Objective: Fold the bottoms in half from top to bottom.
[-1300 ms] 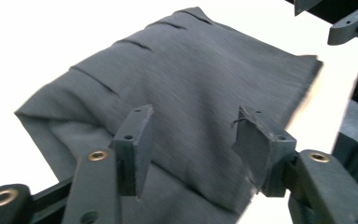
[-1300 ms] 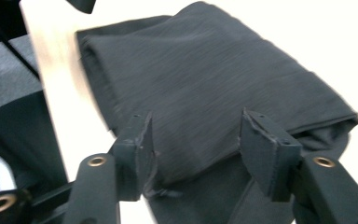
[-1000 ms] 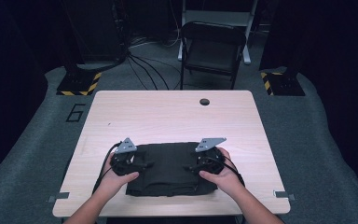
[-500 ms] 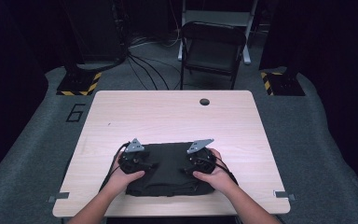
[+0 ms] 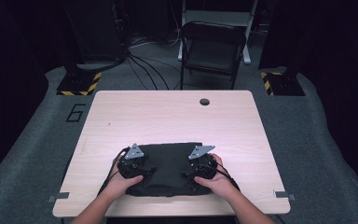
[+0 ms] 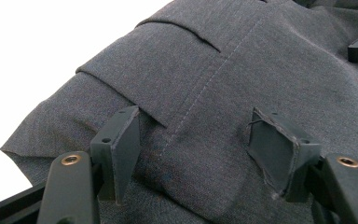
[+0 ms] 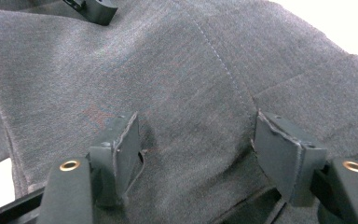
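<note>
Centrally, the wooden table (image 5: 177,116) carries a folded dark grey garment (image 5: 167,169) at its near edge, lying flat, with stitched seams and pleat folds visible. Left gripper (image 6: 200,144) and right gripper (image 7: 198,149) both rest on the cloth, jaws set apart, pads touching fabric without pinching any between them.

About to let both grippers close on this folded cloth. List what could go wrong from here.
1. The left gripper has open jaws over a stack of folded layers on the dark garment; it may pinch only the top layer, so the fold slides apart.
2. The right gripper straddles a stitched seam near an edge, so its grip may end up uneven.
3. The garment lies close to the near edge of the table; a pull toward the person could drag it off.
</note>
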`<state>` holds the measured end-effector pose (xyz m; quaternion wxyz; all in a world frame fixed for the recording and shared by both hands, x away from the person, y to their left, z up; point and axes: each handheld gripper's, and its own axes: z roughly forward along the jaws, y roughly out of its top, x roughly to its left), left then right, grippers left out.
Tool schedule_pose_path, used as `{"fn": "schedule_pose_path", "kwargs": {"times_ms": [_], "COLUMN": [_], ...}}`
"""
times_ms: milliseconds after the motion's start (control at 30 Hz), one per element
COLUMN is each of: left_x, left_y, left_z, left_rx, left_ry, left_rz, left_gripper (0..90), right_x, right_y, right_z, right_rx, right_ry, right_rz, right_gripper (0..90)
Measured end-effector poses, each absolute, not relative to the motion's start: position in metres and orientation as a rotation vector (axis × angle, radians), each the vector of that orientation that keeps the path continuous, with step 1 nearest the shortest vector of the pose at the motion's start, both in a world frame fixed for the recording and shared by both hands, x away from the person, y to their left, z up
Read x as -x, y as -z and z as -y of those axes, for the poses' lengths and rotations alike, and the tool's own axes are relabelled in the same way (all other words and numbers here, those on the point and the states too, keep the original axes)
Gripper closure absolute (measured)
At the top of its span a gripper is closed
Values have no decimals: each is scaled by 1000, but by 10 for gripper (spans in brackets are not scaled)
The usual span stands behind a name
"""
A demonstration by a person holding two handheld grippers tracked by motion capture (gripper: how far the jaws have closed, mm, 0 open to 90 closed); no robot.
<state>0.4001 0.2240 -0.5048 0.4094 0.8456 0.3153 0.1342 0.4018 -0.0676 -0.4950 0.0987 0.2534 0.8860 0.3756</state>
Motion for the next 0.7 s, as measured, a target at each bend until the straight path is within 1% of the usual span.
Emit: {"fn": "schedule_pose_path", "kwargs": {"times_ms": [167, 267, 667, 700], "left_x": [-400, -401, -409, -411], "left_y": [506, 508, 508, 508], "left_z": [-224, -224, -227, -227], "left_rx": [-2135, -2124, -2113, -2118], "left_ry": [-331, -350, -337, -352], "left_rz": [-792, -793, -819, -810], "left_gripper": [341, 344, 381, 385], "right_x": [-400, -401, -403, -403], "right_y": [497, 499, 501, 501], "right_z": [68, 69, 66, 65], "right_rx": [-761, -750, -779, -792], "right_ry": [-1104, -1114, -1112, -1114], "right_rz": [-2615, -2607, -2587, -2581], "right_gripper": [323, 324, 326, 325]}}
